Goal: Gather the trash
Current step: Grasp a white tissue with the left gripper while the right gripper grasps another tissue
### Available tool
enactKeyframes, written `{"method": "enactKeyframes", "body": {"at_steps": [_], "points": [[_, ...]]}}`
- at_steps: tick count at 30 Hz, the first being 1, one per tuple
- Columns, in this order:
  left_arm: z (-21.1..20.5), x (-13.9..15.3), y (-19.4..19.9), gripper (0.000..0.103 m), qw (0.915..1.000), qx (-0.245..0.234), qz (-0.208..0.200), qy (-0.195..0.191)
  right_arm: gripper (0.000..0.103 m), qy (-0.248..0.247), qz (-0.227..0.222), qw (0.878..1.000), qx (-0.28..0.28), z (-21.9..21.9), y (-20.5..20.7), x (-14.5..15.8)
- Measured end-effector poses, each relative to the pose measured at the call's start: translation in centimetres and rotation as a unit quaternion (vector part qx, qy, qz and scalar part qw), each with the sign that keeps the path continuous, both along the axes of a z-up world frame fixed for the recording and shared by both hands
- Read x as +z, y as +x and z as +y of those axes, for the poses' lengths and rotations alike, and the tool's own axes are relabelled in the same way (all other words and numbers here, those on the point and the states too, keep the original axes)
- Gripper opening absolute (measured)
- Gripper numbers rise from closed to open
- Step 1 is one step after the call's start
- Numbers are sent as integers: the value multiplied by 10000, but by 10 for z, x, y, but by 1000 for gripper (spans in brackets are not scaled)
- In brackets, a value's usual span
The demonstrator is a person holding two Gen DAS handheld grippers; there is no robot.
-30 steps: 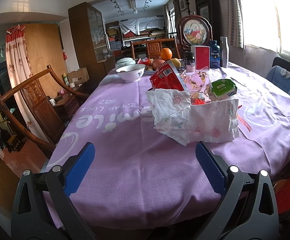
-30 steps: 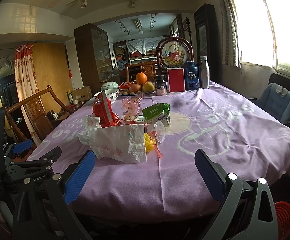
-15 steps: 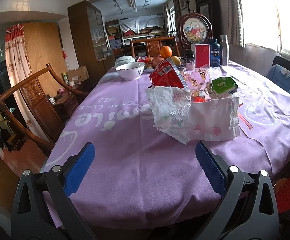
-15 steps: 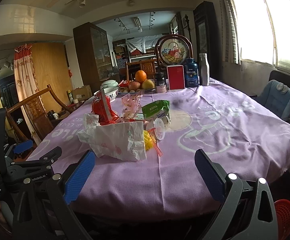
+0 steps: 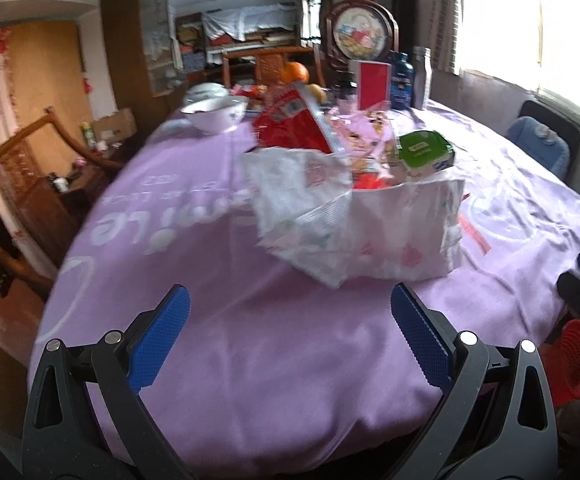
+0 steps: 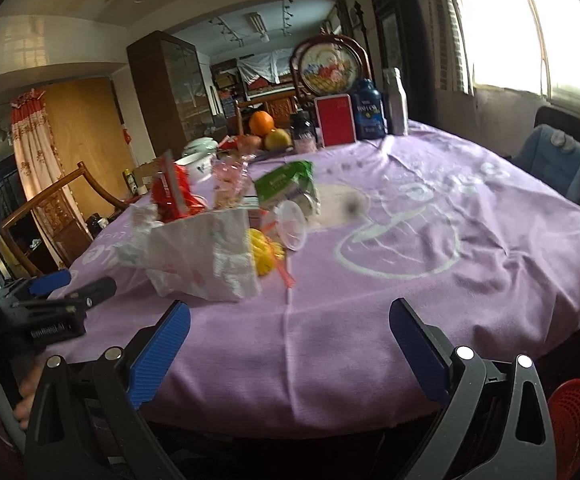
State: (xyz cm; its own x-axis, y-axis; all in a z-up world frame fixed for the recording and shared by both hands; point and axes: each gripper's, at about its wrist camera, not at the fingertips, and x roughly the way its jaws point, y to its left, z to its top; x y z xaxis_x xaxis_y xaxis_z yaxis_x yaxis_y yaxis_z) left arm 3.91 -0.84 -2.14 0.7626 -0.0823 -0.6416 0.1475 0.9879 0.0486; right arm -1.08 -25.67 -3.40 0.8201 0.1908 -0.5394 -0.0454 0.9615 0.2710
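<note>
Two grippers (image 5: 290,320) (image 6: 290,332) — agape; one floral wrapper (image 5: 370,232).

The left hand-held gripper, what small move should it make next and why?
Probably ease the left hand-held gripper forward toward the crumpled white wrapper. Its jaws are wide open and empty, short of the trash pile, and that wrapper is the nearest piece, lying on the purple tablecloth right ahead. The right hand-held gripper is also open and empty, farther from the pile.
</note>
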Motion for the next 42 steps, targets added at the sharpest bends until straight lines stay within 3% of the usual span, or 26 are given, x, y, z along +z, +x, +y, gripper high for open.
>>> {"method": "enactKeyframes", "body": {"at_steps": [8,14,16,18,21,22,26,29,30,31,32,33,34,35,37,42], "points": [[-21,-2,57,97,9981,-349,388,-315,97,345,145,9992,-110,-27,16,-16],[-11,1,70,90,9942,-438,455,-870,97,407,216,9989,100,-25,28,-22],[-8,1,69,65,9923,-569,501,-979,97,400,233,9987,214,-21,33,-23],[-4,3,66,48,9891,-723,573,-1149,97,411,280,9980,390,-13,40,-23],[-1,4,61,28,9865,-884,616,-1235,97,438,278,9961,711,2,55,-19],[0,4,59,26,9848,-985,647,-1273,97,416,261,9957,791,8,58,-17],[-2,6,44,27,9810,-1390,674,-1171,97,344,197,9929,1124,32,80,-9],[-3,5,36,37,9860,-1328,577,-826,97,399,474,9895,1308,49,103,-14],[-1,5,35,45,9872,-1277,556,-782,96,441,585,9882,1344,52,108,-17],[3,6,36,53,9883,-1195,526,-788,88,508,695,9863,1409,55,113,-20],[8,7,38,57,9890,-1113,502,-833,67,591,804,9834,1513,58,119,-24],[15,9,42,64,9894,-1008,484,-929,54,651,852,9812,1605,59,121,-27],[20,10,44,70,9892,-943,480,-1013,21,721,873,9793,1679,59,122,-29],[25,12,46,73,9889,-883,475,-1096,5,877,854,9771,1742,53,121,-29],[34,13,52,84,9894,-694,451,-1193,5,1132,691,9761,1724,38,115,-24],[35,12,66,91,9879,-536,531,-1358,8,1218,256,9782,1664,5,88,-4]]}}
